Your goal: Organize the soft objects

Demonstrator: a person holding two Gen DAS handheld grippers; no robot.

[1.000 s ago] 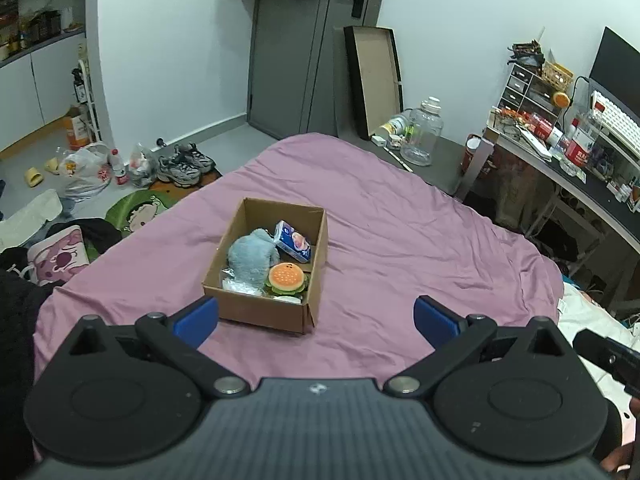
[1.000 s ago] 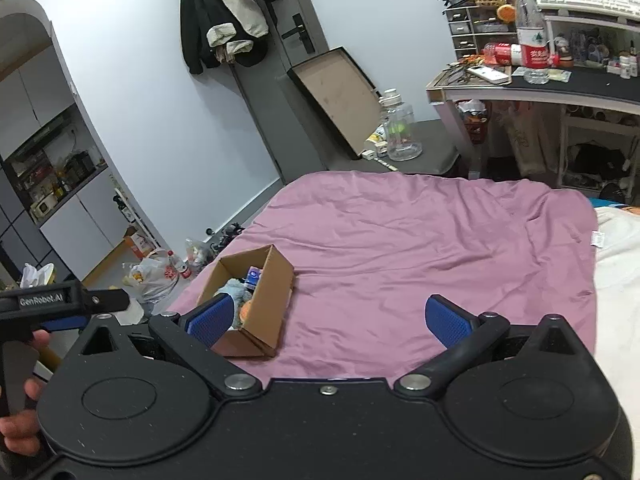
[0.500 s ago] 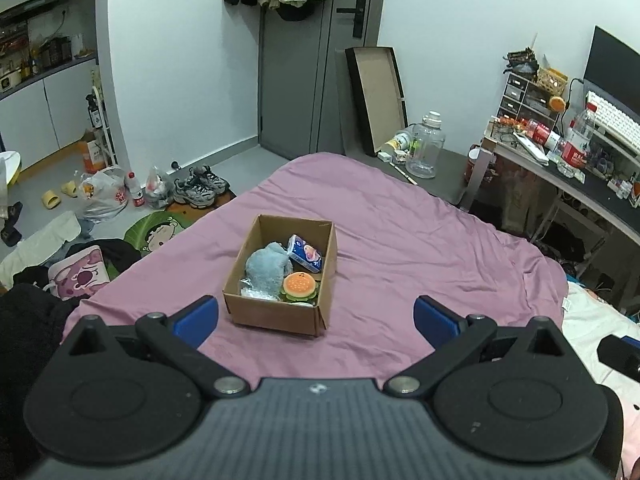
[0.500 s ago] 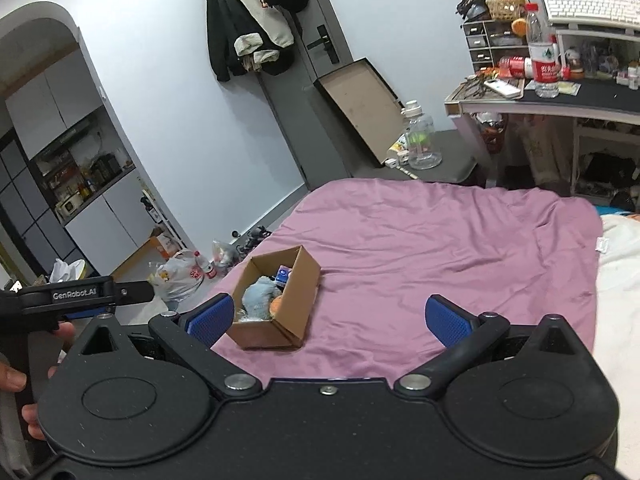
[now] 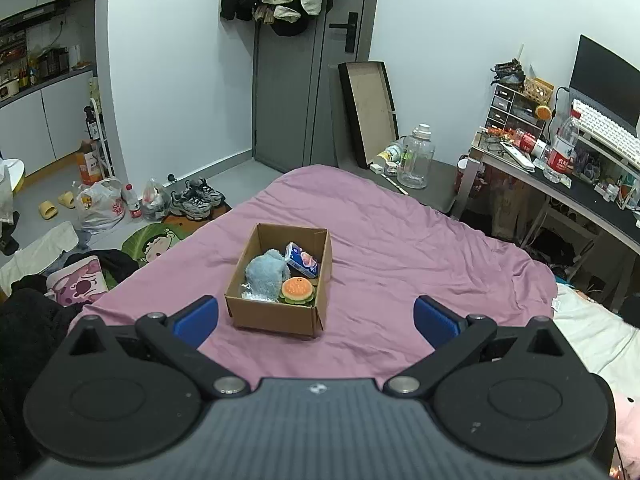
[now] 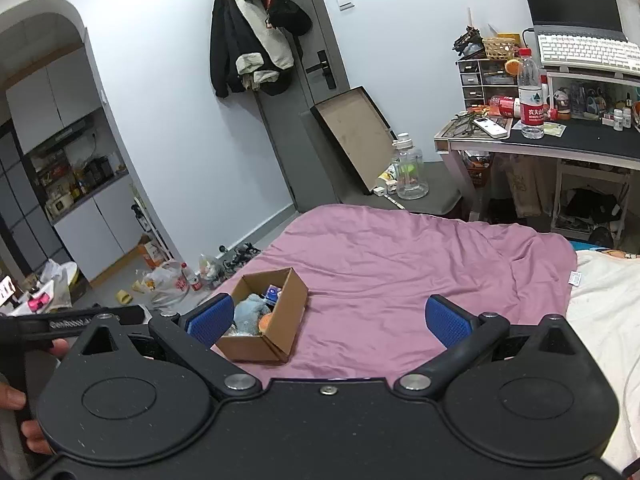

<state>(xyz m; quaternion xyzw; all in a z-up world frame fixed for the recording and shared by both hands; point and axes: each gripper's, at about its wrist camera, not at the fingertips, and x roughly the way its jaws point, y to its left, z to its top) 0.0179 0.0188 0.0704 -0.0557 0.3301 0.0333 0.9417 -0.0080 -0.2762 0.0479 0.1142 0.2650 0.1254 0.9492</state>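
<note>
An open cardboard box [image 5: 276, 312] [image 6: 288, 320] sits on the pink bedspread [image 5: 400, 264] [image 6: 400, 264]. Inside it lie a grey-blue plush toy [image 5: 266, 274] [image 6: 248, 312], a burger-shaped toy [image 5: 297, 289] [image 6: 265, 323] and a blue-and-white packet [image 5: 301, 259] [image 6: 272, 293]. My left gripper [image 5: 316, 318] hangs open above the near bed edge, well short of the box, with nothing between its blue pads. My right gripper [image 6: 328, 318] is open too and empty; the box shows just right of its left pad. The other gripper's handle [image 6: 76, 322] and a hand [image 6: 16, 396] appear at the right wrist view's left edge.
A desk [image 5: 580, 196] [image 6: 560, 144] with keyboard, bottles and clutter stands at the right. A jug [image 5: 416, 160] and a leaning flat box [image 5: 368, 112] are beyond the bed. Shoes, bags and clothes [image 5: 100, 208] litter the floor at left. A white blanket [image 6: 600, 308] lies right.
Both grippers have pulled back and risen away from the box, which now looks smaller and farther off. Both stayed open and empty. The box contents are unchanged.
</note>
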